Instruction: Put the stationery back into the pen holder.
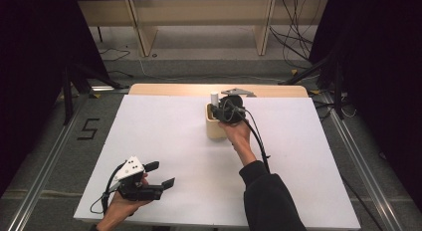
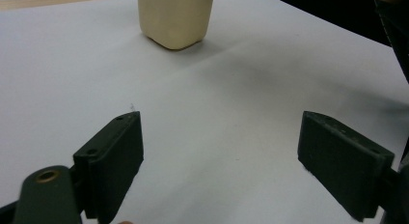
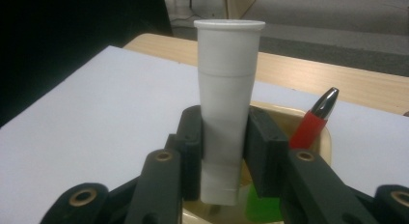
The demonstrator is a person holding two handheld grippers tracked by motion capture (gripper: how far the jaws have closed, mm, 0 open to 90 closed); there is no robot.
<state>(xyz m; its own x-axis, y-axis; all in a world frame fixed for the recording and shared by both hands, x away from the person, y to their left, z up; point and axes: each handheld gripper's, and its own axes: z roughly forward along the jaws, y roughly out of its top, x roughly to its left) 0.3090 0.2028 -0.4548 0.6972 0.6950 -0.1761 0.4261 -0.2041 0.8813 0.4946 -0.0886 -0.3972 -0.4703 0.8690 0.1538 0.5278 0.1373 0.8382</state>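
Right gripper [image 3: 224, 151] fingers clamp white tube [image 3: 226, 89] upright over beige holder [image 1: 215, 125]; left gripper [image 2: 222, 161] fingers released.

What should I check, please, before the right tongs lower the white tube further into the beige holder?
1. Grip on the white tube: the right tongs clamp it on both sides. Ok.
2. Tube attitude: upright, cap end up. Ok.
3. Tube over the beige holder: its lower end sits at the holder's mouth. Ok.
4. Space inside: a red pen and something green already stand beside the tube; whether the tube clears them, cannot tell.
5. Left tongs: open, near the table's near edge, well away from the holder. Ok.
6. Holder steadiness: nothing braces it, so whether it would shift, cannot tell.
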